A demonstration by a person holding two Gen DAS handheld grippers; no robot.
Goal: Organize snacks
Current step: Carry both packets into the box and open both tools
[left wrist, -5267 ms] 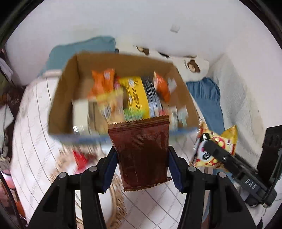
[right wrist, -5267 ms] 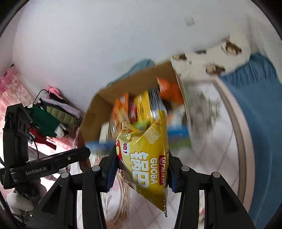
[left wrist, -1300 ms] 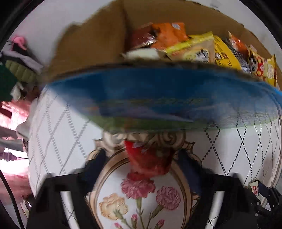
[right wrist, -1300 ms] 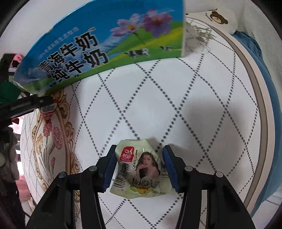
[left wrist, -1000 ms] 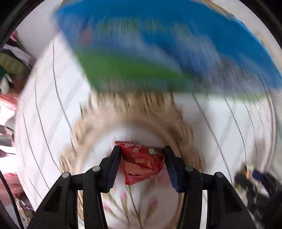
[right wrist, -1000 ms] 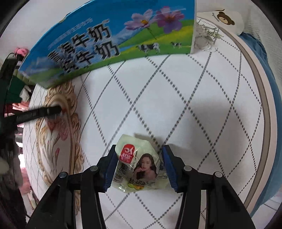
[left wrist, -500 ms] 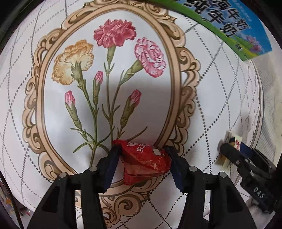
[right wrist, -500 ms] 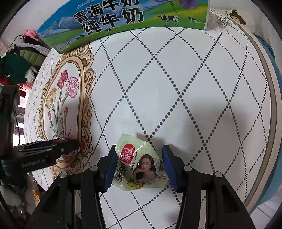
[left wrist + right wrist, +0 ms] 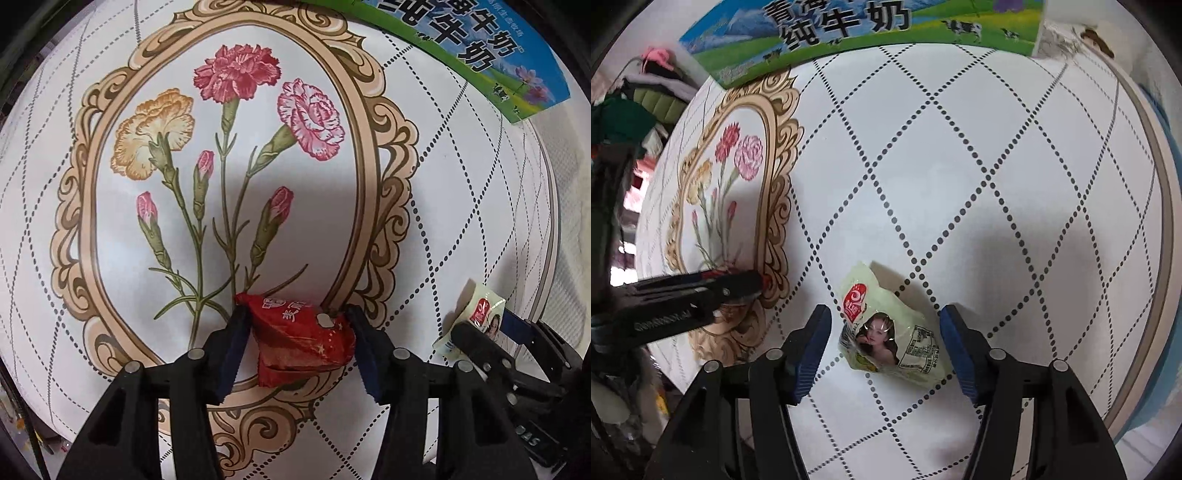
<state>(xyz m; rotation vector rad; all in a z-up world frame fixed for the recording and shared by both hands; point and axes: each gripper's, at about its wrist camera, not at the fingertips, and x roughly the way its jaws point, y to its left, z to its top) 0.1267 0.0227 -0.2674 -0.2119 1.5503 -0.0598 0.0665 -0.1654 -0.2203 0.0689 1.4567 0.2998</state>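
A crumpled red snack packet (image 9: 299, 332) lies on the flowered bed cover (image 9: 258, 229) between the fingers of my left gripper (image 9: 300, 345). Its jaws are closing, and both blue pads touch the packet's sides. A pale green packet with a printed portrait (image 9: 890, 339) lies on the quilted cover between the fingers of my right gripper (image 9: 884, 345). A gap shows at its left pad. In the left wrist view, the right gripper (image 9: 491, 326) and its packet (image 9: 476, 310) sit at the far right. The left gripper (image 9: 738, 286) shows at the left of the right wrist view.
The blue-and-green printed snack box (image 9: 849, 26) stands at the far end of the bed; its side (image 9: 461, 48) fills the upper right of the left wrist view. Piled clothes (image 9: 646, 99) lie beyond the bed's left edge. The bed's rim (image 9: 1160, 221) curves along the right.
Five seconds ago the grippers held a brown packet and a yellow crisp bag by the box. Since a second ago the left has moved over the flower medallion; the pale packet has turned between the right fingers.
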